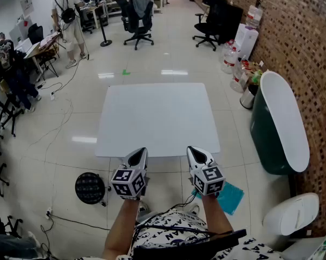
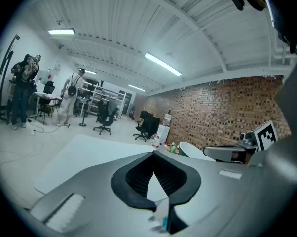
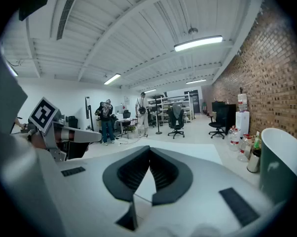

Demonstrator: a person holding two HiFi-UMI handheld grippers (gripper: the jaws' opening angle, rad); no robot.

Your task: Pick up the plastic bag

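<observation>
Head view shows a bare white counter [image 1: 157,118] on a tiled floor [image 1: 168,64], with a brick wall [image 1: 309,42] to the counter's right. At the counter's near edge hover the left hand-held gripper [image 1: 137,155] and right hand-held gripper [image 1: 198,154], jaws pressed together on nothing. A flat teal sheet, perhaps the plastic bag [image 1: 232,197], lies on the floor near the counter's near right corner.

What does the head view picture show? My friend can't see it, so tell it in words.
Seen from above, a person holds the left gripper and the right gripper side by side, both shut, at the near edge of a bare white table. A blue sheet lies on the floor by the right gripper; office chairs stand beyond.
</observation>
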